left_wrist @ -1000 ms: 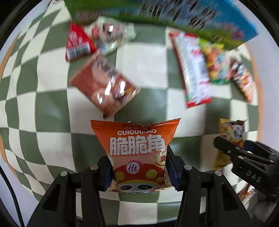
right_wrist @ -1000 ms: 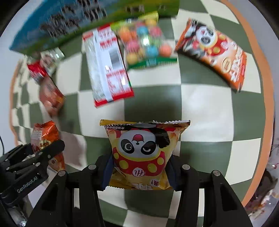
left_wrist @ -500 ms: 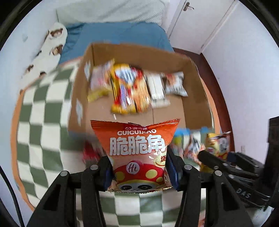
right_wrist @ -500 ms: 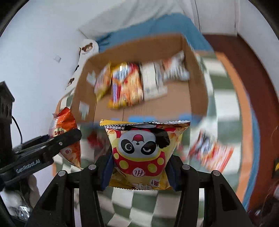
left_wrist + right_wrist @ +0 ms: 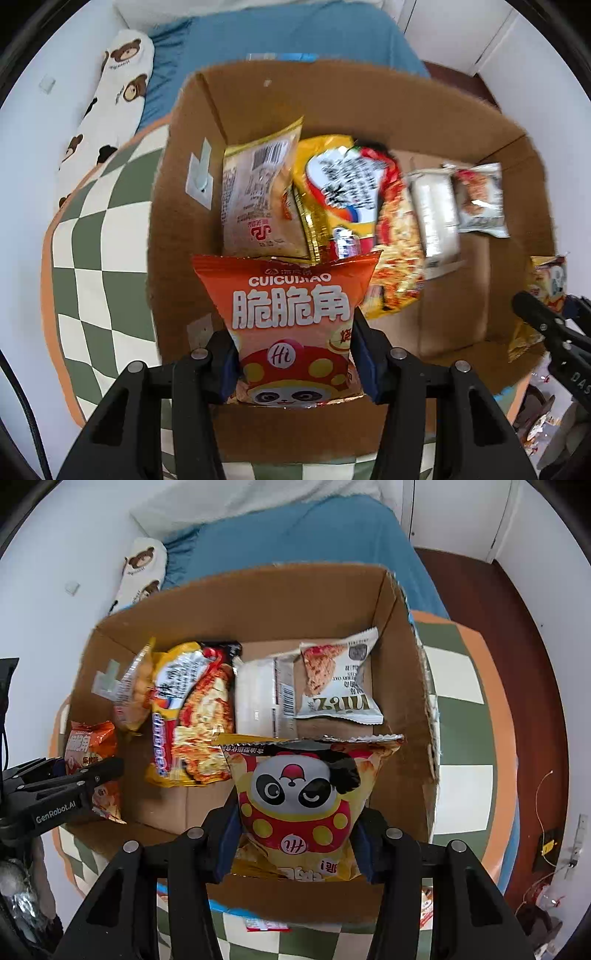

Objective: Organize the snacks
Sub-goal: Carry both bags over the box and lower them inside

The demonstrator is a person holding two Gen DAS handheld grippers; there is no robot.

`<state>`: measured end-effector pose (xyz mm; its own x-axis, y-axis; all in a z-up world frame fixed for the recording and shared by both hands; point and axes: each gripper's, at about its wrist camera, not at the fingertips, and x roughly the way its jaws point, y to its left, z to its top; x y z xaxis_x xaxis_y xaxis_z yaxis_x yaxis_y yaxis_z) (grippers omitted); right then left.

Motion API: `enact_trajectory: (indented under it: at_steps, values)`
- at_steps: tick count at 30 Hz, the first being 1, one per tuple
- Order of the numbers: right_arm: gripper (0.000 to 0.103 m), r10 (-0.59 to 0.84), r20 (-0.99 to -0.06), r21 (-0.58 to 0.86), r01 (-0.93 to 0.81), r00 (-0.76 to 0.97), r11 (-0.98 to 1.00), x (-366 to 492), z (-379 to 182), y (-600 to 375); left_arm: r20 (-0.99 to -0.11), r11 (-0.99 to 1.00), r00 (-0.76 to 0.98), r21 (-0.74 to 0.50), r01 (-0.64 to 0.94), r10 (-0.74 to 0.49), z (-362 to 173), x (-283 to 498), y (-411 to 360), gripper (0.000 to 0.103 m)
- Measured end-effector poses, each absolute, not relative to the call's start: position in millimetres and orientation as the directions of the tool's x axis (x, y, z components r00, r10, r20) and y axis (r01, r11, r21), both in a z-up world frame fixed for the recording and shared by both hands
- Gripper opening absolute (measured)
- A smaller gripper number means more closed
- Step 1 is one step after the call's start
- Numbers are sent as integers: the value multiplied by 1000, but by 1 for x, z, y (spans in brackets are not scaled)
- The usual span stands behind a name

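Note:
My left gripper [image 5: 293, 363] is shut on an orange snack bag [image 5: 291, 314] and holds it over the near left part of an open cardboard box [image 5: 177, 206]. My right gripper [image 5: 295, 843] is shut on a yellow panda snack bag [image 5: 301, 797] over the near right part of the same box [image 5: 406, 709]. Inside the box lie a beige packet [image 5: 255, 199], a yellow-red noodle packet [image 5: 195, 709], a white packet [image 5: 264, 698] and a white oat snack packet [image 5: 340, 683]. Each gripper shows in the other's view, the right one [image 5: 546, 325] and the left one [image 5: 62, 790].
The box stands on a green-and-white checkered cloth [image 5: 92, 258] with an orange border. A blue bed [image 5: 295, 535] and a bear-print pillow [image 5: 110, 99] lie behind it. Brown floor [image 5: 498, 590] is at the right. A snack packet [image 5: 266, 923] lies in front of the box.
Both grippers rose from the checkered cloth, where loose snacks lay, and moved forward with their bags. They now hang over the open box, closer than half a second ago.

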<state>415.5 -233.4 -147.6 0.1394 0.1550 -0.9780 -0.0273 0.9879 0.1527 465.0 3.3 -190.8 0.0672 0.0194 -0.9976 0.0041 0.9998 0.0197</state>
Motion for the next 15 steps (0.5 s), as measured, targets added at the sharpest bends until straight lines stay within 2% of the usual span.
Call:
enact_trajectory:
  at_steps: [6,8,9,10,12,13,15]
  values:
    - [56,163,-984,162,-19,78,987,425,-175,-232,-999,999,33,29,21,28,-207,467,5,49]
    - [75,172,-985,172,-8,12,985,427,-185,-231,-1000,1000,20,20,19,20,-212,467,5,49]
    - [88,176,-984,176,-9,3,984,427,-187,-231,-1000,1000,25,12,13,12,-213,467,6,50]
    - [90,171,-985,170,-19,9,985,427,-187,-229,-999,1000,33,7,7,7,-213,468,8,52]
    - [91,142,-990,141,-34,18,989,428,-186,-226,-999,1000,46,-9,3,-10,-214,468,7,61]
    - [93,143,-989,143,-31,18,989,428,-186,-226,-999,1000,50,-9,3,-9,-214,468,7,70]
    - [95,148,-989,147,-27,22,989,429,-185,-225,-998,1000,67,-6,8,-7,-211,467,3,82]
